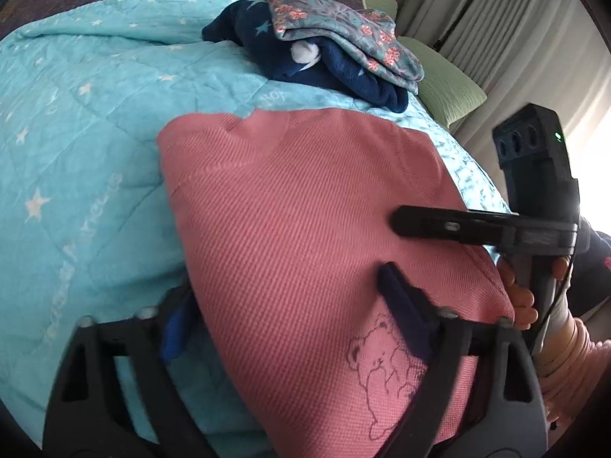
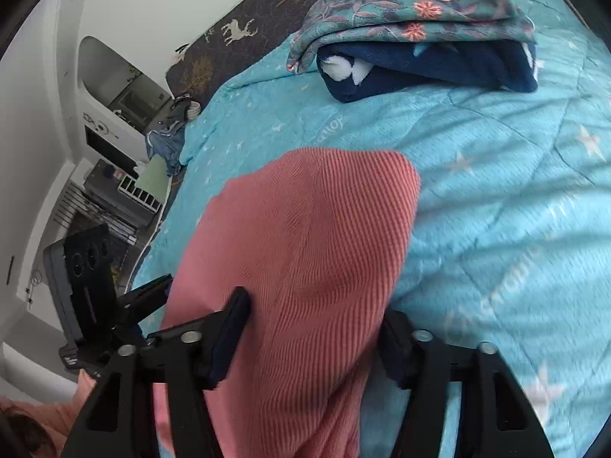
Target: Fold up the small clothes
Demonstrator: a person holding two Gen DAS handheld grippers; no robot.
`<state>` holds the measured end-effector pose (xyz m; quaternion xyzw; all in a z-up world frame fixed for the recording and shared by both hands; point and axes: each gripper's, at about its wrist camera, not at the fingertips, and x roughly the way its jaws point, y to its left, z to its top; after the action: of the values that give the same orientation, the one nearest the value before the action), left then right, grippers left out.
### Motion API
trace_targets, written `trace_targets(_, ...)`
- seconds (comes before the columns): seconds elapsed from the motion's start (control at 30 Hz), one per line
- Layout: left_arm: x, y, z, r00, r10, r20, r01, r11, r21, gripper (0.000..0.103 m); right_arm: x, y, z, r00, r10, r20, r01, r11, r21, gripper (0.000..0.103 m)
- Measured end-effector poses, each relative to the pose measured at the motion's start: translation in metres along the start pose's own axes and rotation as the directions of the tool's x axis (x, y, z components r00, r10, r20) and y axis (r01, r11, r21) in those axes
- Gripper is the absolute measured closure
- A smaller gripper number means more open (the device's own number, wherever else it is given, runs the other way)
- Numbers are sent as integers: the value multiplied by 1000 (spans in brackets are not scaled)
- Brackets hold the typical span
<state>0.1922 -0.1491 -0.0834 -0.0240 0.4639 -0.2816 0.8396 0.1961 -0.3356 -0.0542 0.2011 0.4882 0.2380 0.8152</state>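
A pink ribbed garment with a line-drawn teddy bear printed on it lies on a turquoise quilt scattered with white stars, spread over a bed. The garment takes up the middle of both wrist views and runs down between the fingers of each tool.

In the left wrist view, the left gripper has its two fingers set wide apart. The right-hand finger lies on top of the pink cloth beside the bear print, and the left-hand finger sits at the garment's edge, partly hidden under the fabric. Whether the fingers pinch any cloth cannot be told. The right gripper reaches in from the right side of that view, over the garment's right part, with the person's hand on its handle.

In the right wrist view, the right gripper also stands with its fingers apart, one finger pressed against the left flank of the pink garment and the other at its right flank, the cloth bunched up between them. The left gripper shows at the garment's left edge.

Farther up the quilt, well apart from the pink garment, sits a folded stack: a teal floral garment lying on top of a navy fleece garment with white markings. Beyond the quilt runs a dark bedsheet printed with deer.
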Motion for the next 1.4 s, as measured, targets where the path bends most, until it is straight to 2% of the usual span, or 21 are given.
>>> trace_targets(0.03, -1, -1, 2, 1000, 18, 5, -18, 1000, 11, 37, 3, 0, 2, 1000, -2, -6, 2, 1000, 1, 79)
trace_targets(0.1, -12, -8, 7, 999, 18, 34, -20, 998, 54, 73, 4, 2, 3, 1000, 12, 3, -12, 1000, 27, 84)
trace_targets(0.17, -29, -23, 14, 996, 35, 82, -44, 992, 118, 75, -9, 22, 2, 998, -33, 56, 36, 998, -46, 85)
trace_targets(0.27, -67, -63, 33, 963, 91, 254, -158, 953, 257, 75, -45, 55, 8, 982, -50, 181, 75, 988, -135, 85)
trace_targets(0.37, -96, -87, 67, 929, 72, 364, -193, 932, 308, 74, -97, 81, 32, 944, -31, 329, 99, 976, -192, 85)
trace_targets(0.47, -109, -102, 128, 898, 56, 436, -212, 924, 319, 73, -137, 94, 73, 907, -36, 419, 138, 967, -216, 85)
trace_targets(0.57, -99, -108, 193, 867, 62, 494, -253, 910, 330, 69, -162, 91, 132, 865, -65, 497, 187, 962, -200, 84)
trace_targets(0.63, -77, -107, 234, 859, 79, 506, -277, 903, 329, 67, -169, 80, 164, 845, -89, 527, 209, 962, -173, 83)
trace_targets(0.7, -45, -100, 266, 852, 126, 509, -314, 899, 304, 53, -165, 62, 201, 833, -119, 541, 222, 967, -128, 79)
trace_targets(0.77, 3, -79, 290, 854, 233, 465, -377, 894, 243, 38, -144, 42, 237, 826, -183, 532, 268, 960, -86, 71)
trace_targets(0.8, 31, -67, 297, 865, 286, 412, -399, 890, 220, 37, -129, 26, 250, 829, -230, 510, 295, 954, -49, 59)
trace_targets(0.87, 91, -38, 299, 892, 377, 250, -428, 883, 194, 36, -90, -10, 267, 824, -379, 421, 401, 915, 39, 54)
trace_targets(0.9, 105, -27, 293, 892, 378, 247, -423, 891, 165, 35, -72, -25, 268, 815, -445, 372, 456, 888, 62, 54)
trace_targets(0.93, 104, -19, 288, 884, 365, 291, -407, 908, 100, 31, -55, -40, 266, 801, -506, 321, 509, 857, 81, 54)
trace_targets(0.97, 101, -11, 286, 894, 341, 292, -368, 929, 40, 24, -43, -55, 259, 801, -516, 302, 513, 853, 95, 54)
trace_targets(1.0, 97, -1, 287, 921, 286, 266, -291, 956, -21, 24, -41, -63, 248, 802, -494, 335, 485, 867, 117, 49)
trace_targets(1.03, 95, 5, 287, 935, 254, 247, -249, 967, -51, 24, -46, -68, 239, 797, -479, 367, 458, 876, 149, 48)
trace_targets(1.1, 87, 9, 290, 949, 229, 214, -215, 973, -89, 23, -54, -70, 235, 807, -460, 370, 431, 887, 163, 48)
trace_targets(1.13, 80, 6, 288, 946, 246, 211, -230, 968, -97, 23, -60, -67, 234, 808, -461, 368, 429, 887, 169, 48)
trace_targets(1.27, 35, -22, 262, 913, 276, 302, -281, 959, -29, 23, -99, -31, 225, 753, -500, 428, 487, 861, 150, 48)
trace_targets(1.4, -11, -66, 215, 900, 253, 354, -308, 945, 107, 21, -134, 13, 176, 756, -450, 476, 480, 875, 66, 46)
